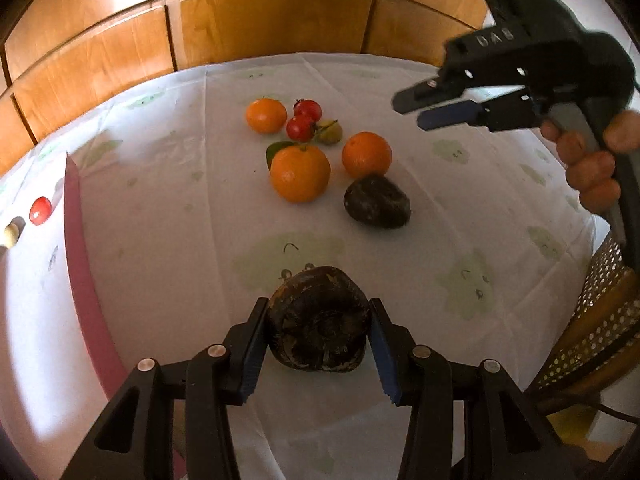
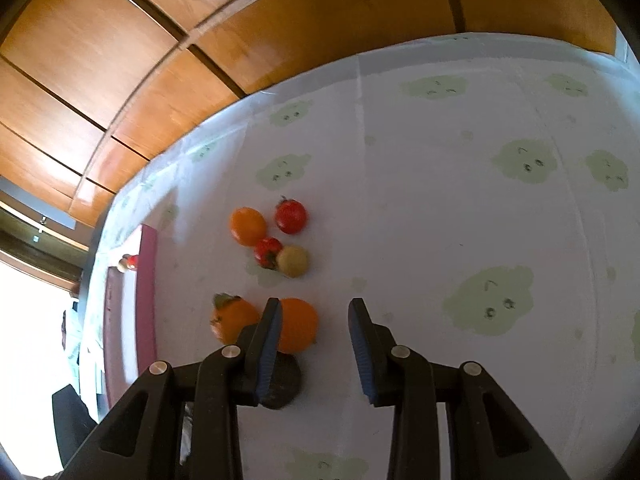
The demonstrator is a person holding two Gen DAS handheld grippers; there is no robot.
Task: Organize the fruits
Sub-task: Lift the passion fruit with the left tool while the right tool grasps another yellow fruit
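Observation:
My left gripper (image 1: 318, 344) is shut on a dark brown, rough-skinned fruit (image 1: 320, 316), held just above the white tablecloth (image 1: 160, 220). A second dark fruit (image 1: 377, 202) lies further on. Beyond it sit three oranges (image 1: 300, 174), two red tomatoes (image 1: 300, 128) and a yellow-green fruit (image 1: 330, 132). A hand holds my right gripper (image 1: 416, 110) above the table at the upper right. In the right wrist view that right gripper (image 2: 314, 320) stands open with nothing between its pads. An orange (image 2: 300, 324) and the dark fruit (image 2: 284, 380) show past its left finger.
A pink-rimmed tray (image 1: 80, 240) lies at the left with a red tomato (image 1: 40, 211) and a small pale fruit (image 1: 11, 235) in it. A cane-backed chair (image 1: 600, 312) stands at the table's right edge. Wooden cabinet panels (image 1: 260, 20) close off the far side.

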